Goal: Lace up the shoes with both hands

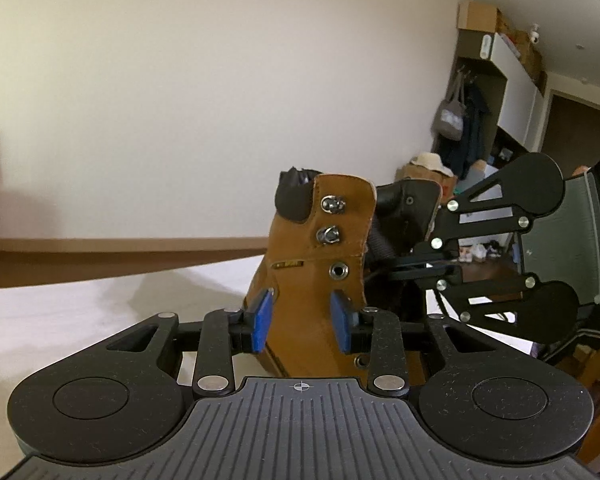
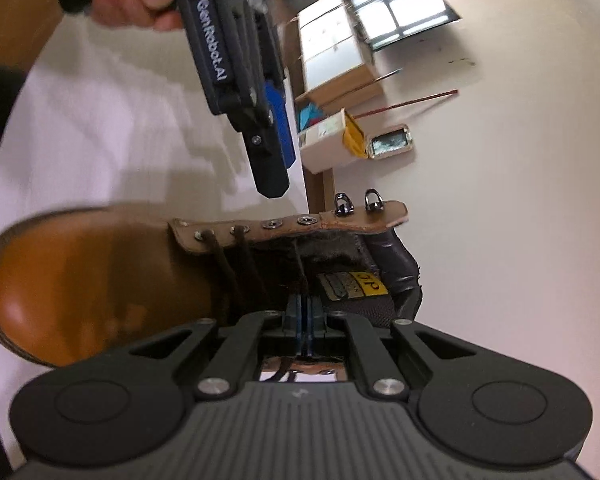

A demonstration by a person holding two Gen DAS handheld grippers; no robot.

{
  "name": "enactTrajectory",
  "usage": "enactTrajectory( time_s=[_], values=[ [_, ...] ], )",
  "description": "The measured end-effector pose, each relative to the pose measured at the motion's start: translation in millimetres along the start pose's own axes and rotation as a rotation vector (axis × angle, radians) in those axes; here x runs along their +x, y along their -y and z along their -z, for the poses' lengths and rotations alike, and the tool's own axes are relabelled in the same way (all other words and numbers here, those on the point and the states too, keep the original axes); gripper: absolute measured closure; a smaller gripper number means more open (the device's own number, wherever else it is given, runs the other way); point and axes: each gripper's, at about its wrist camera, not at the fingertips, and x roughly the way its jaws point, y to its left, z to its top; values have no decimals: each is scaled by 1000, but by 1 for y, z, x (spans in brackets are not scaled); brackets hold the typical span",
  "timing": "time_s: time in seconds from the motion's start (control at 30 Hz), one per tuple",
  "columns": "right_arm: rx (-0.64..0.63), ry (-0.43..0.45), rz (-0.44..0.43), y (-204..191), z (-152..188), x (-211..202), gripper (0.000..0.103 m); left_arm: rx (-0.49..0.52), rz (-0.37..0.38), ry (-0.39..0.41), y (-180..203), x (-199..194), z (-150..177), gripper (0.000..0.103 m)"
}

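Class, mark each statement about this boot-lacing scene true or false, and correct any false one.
1. The right gripper is shut on a dark brown lace. True.
2. The left gripper is clamped shut. False: its blue pads stand apart, open.
3. The tan leather boot has laces through every eyelet. False: only the lowest two show laces.
4. Two metal hooks sit at the boot's top. True.

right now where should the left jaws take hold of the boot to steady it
Grip the tan eyelet flap of the boot, coming from its outer face. It is a thin, upright sheet, and the open left gripper already straddles it. The right gripper is shut on the dark lace.
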Motion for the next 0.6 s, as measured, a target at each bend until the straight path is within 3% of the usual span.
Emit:
enactTrajectory(
  time_s=[0.13,0.43,0.6],
  values=[
    [-105,-20,-7,-8,-6,8,99,18,10,4,0,1,2,69],
    [54,96,-55,1,7,9,99,27,0,-11,-3,7,11,69],
    [128,152,-76,4,14,4,99,18,48,-7,-4,11,10,69]
  ],
)
